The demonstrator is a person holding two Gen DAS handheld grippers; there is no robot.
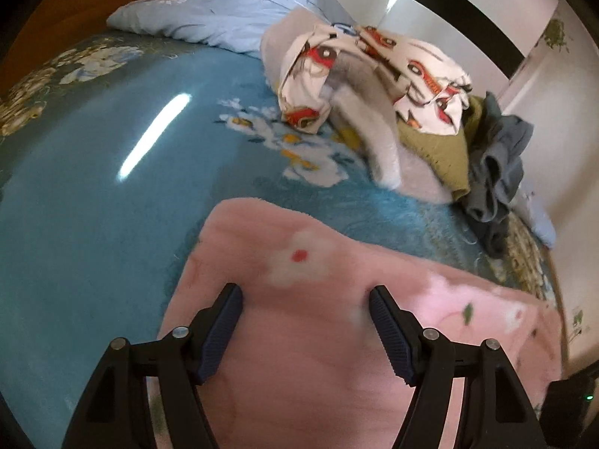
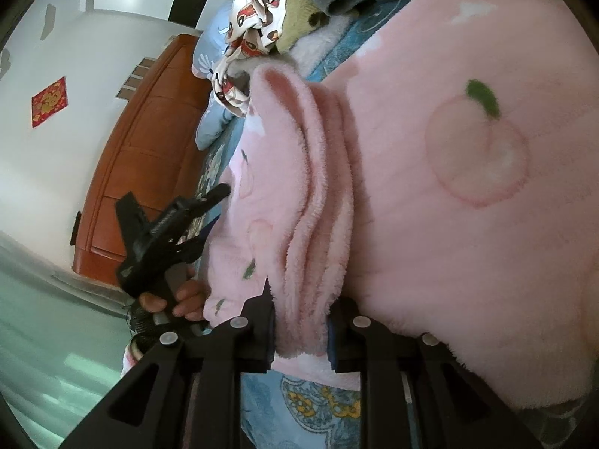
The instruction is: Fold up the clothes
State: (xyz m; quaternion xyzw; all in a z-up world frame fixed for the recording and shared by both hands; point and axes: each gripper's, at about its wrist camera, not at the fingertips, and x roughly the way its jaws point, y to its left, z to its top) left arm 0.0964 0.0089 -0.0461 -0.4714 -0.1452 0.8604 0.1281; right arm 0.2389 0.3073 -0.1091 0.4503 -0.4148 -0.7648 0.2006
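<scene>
Your left tongs [image 1: 306, 331] stand apart with nothing between the pads, just over the pink fleece garment [image 1: 337, 336], which lies spread on the bed's blue floral blanket [image 1: 93, 205]. Your right tongs [image 2: 301, 331] are clamped on a bunched fold of that same pink garment [image 2: 449, 187]: several thick layers stand up between the fingers. In the right wrist view your left hand [image 2: 179, 299] shows on the other gripper's handle, just beside the garment's edge.

One pink garment is in work. Beyond its far edge sits one heap of unfolded clothes: a white piece printed with red cars [image 1: 374, 71], a pale fleece piece [image 1: 382, 149], an olive knit [image 1: 441, 149] and a grey garment [image 1: 498, 172], four in all, touching one another. A light blue pillow [image 1: 224, 11] lies behind the heap by the brown headboard [image 2: 149, 142].

Beside the garment, on the side away from the heap, the blanket stretches wide and flat. On the heap's side the bed ends close by a white wall [image 1: 543, 112].
</scene>
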